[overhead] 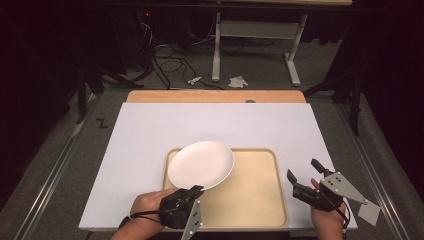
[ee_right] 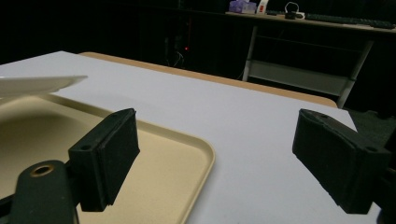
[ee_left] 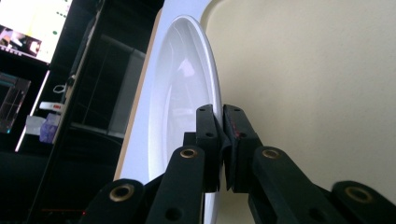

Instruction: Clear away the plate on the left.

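Desk [overhead: 150, 130], covered in a white sheet, is the largest surface; a beige tray [overhead: 255, 195] lies on it near the front edge. White plate [overhead: 200, 164] is held over the tray's ten o'clock corner, its rim overhanging onto the white sheet. It is judged rigid, glazed and slippery, light enough for one grip yet breakable if dropped. The rim is the only place to be taken hold of, and the plate's near edge at six o'clock is pinched there by the left hand-held gripper [ee_left: 219, 116], one pad on each face. Slipping or tilting at so thin a hold is to be expected. At the tray's three o'clock the right hand-held gripper [overhead: 304, 176] is held with jaws spread and nothing between them. Nothing stands in the way on the tray.
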A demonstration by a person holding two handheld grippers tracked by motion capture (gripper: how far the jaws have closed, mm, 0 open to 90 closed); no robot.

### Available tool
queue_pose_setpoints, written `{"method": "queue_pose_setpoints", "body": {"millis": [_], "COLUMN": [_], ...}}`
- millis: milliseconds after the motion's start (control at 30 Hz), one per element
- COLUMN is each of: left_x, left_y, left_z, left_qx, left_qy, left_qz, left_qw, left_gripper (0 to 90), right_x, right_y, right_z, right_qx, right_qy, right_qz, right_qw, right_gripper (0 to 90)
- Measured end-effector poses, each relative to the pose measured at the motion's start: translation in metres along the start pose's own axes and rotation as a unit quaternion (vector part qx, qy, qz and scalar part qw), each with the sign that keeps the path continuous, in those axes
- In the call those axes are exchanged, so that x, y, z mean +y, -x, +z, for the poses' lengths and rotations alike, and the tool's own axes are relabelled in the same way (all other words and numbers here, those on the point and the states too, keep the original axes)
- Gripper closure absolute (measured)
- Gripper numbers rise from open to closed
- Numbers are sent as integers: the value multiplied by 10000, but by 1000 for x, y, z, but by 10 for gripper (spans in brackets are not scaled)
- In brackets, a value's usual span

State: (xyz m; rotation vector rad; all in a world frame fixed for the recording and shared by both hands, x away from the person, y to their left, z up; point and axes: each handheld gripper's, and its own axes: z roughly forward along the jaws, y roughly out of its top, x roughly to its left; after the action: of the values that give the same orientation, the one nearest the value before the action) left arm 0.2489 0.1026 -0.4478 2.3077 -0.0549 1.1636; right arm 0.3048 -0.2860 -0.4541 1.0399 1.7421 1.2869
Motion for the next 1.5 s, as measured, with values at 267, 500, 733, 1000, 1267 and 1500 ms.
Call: {"method": "queue_pose_setpoints", "body": {"millis": [267, 500, 733, 1000, 1267, 1500], "left_x": [13, 20, 25, 25, 20, 19], "left_y": [6, 12, 17, 25, 27, 29], "left_z": [5, 10, 15, 27, 36, 40], "left_qx": [-151, -298, -419, -552, -651, -801], "left_qy": [161, 276, 310, 188, 76, 66], "left_qz": [86, 174, 275, 453, 445, 449], "left_qw": [9997, 9990, 9983, 9973, 9969, 9958], "left_gripper": [859, 858, 859, 859, 860, 868], "right_x": [1, 1, 1, 1, 1, 0], "right_y": [0, 0, 0, 0, 0, 0], "right_z": [-1, -1, -2, -4, -4, -4], "right_qx": [7, -11, -8, -17, -14, -17], "right_qy": [52, 37, 50, 37, 33, 47], "right_qz": [-27, -38, -31, -31, -23, -19], "right_qw": [10000, 10000, 10000, 10000, 10000, 10000], "right_gripper": [153, 153, 153, 152, 153, 152]}}
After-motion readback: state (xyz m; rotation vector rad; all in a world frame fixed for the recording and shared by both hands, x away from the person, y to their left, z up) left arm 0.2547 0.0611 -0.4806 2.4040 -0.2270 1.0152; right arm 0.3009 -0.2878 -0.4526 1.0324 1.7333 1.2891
